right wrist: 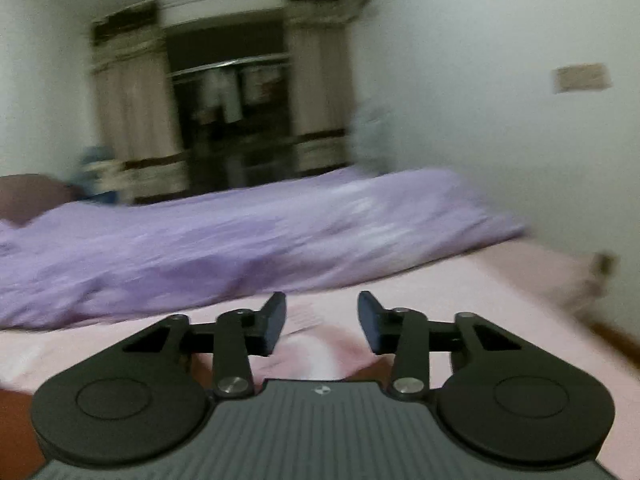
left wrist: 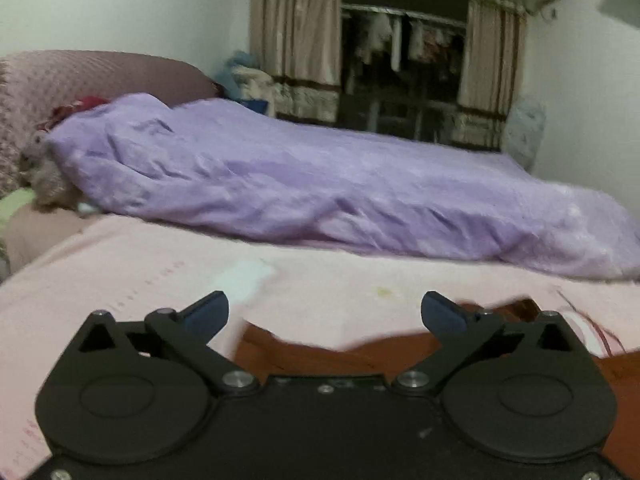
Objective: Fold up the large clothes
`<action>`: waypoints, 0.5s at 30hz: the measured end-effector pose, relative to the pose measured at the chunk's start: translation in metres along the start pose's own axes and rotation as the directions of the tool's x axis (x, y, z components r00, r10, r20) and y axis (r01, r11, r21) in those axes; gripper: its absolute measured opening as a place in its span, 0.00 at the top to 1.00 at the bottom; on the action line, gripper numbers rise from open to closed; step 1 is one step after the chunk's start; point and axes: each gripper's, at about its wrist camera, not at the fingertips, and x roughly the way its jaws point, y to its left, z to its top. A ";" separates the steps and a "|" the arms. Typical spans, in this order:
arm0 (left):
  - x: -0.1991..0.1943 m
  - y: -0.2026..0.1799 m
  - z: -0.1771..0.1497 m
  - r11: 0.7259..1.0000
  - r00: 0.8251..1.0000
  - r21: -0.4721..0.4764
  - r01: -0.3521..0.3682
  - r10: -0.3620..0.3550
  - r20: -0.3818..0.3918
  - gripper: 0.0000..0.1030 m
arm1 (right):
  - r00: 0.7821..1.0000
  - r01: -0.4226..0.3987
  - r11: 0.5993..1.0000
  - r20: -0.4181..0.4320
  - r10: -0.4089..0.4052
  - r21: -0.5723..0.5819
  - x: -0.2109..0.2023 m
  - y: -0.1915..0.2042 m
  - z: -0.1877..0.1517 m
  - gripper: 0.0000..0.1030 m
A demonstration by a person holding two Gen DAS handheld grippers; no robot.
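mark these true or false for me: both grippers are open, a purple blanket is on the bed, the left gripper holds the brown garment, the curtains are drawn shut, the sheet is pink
1. Both the left gripper and right gripper are open. True.
2. A purple blanket lies on the bed. True.
3. The left gripper holds the brown garment. False: nothing is between its fingers; the garment lies below them.
4. The curtains are drawn shut. False: they are parted, showing hanging clothes.
5. The sheet is pink. True.

Rust-brown garment (left wrist: 320,344) mostly hidden behind claw.
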 end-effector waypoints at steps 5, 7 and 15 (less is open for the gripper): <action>0.046 -0.044 -0.047 0.998 0.996 0.054 0.021 -0.017 -0.085 0.00 | 0.984 -0.100 0.993 -0.151 0.090 -0.060 0.038 0.064 -0.054 0.70; 0.077 -0.058 -0.074 0.989 0.983 0.146 -0.019 0.045 -0.177 0.00 | 0.970 -0.128 0.991 -0.213 0.118 -0.036 0.053 0.069 -0.074 0.86; 0.091 -0.074 -0.091 0.973 0.984 0.223 -0.058 0.094 -0.153 0.00 | 0.966 -0.098 0.988 -0.251 0.066 -0.120 0.066 0.076 -0.103 0.90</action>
